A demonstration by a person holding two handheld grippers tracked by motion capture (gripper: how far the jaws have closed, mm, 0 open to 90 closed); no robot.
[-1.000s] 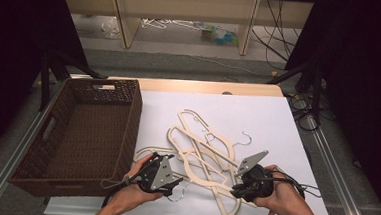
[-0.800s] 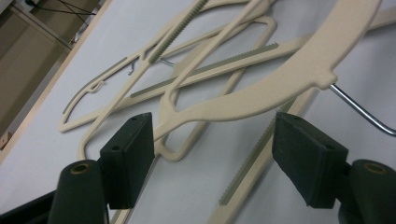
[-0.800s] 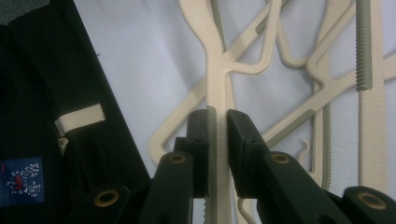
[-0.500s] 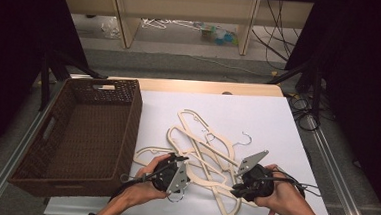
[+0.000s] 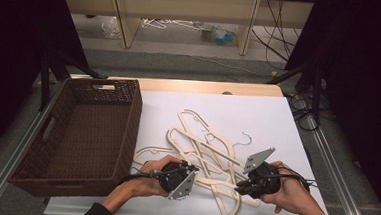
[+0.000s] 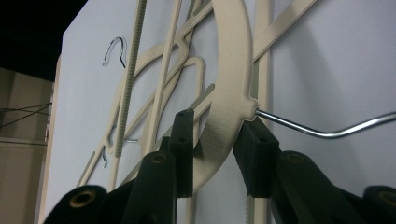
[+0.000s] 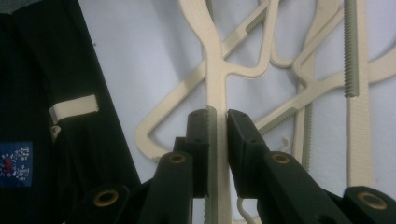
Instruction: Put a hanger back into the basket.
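Right, risks first, then the basket.
high view: my left gripper (image 5: 190,173) and right gripper (image 5: 239,186) both sit in the tangled pile of cream hangers (image 5: 210,154) on the white table (image 5: 277,123), just right of the wicker basket (image 5: 122,133); basket looks empty
left gripper view: jaws apart, straddling a hanger's neck (image 6: 229,116) by its wire hook (image 6: 327,133); not clamped, so a lift could slip off
right gripper view: jaws clamped on a hanger bar (image 7: 215,135); the bars interlock, so pulling likely drags neighbours off the table
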